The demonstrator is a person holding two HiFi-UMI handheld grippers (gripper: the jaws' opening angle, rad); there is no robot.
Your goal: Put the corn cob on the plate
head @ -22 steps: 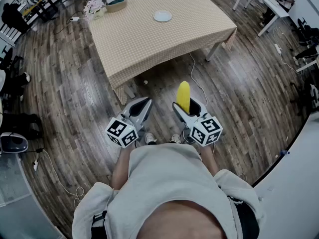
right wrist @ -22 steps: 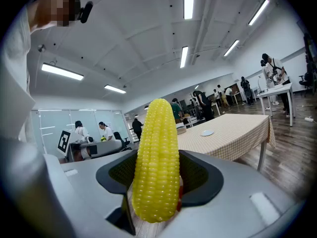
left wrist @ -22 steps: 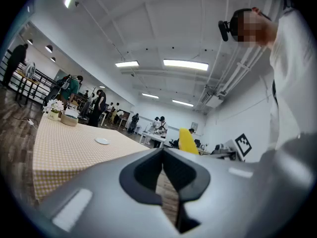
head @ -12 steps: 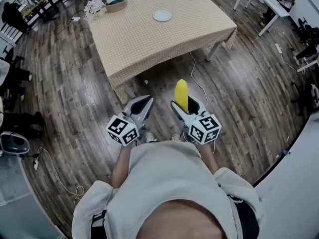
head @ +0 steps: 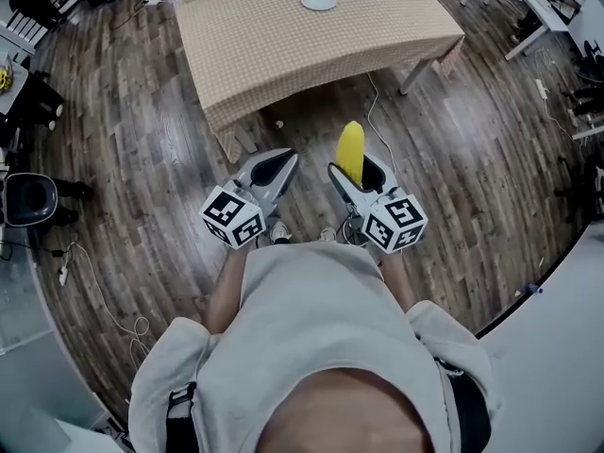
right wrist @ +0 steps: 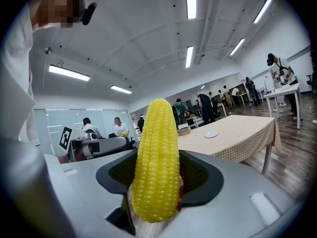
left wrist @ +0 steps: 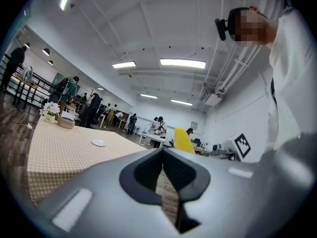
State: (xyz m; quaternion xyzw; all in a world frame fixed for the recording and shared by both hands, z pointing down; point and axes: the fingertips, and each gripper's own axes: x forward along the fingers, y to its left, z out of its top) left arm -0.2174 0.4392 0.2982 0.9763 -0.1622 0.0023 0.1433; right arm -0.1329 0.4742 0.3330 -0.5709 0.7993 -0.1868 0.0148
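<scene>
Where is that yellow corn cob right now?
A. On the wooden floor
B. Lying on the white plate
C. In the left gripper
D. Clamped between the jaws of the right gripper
D: the right gripper view shows the corn cob standing upright, pinched between the jaws of the right gripper, while the plate sits far ahead on the table.

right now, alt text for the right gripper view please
A yellow corn cob stands upright, gripped between the right gripper's dark fingers, filling mid-frame. Behind, to the right, a checked-cloth table carries a small white plate, with people standing beyond.
</scene>
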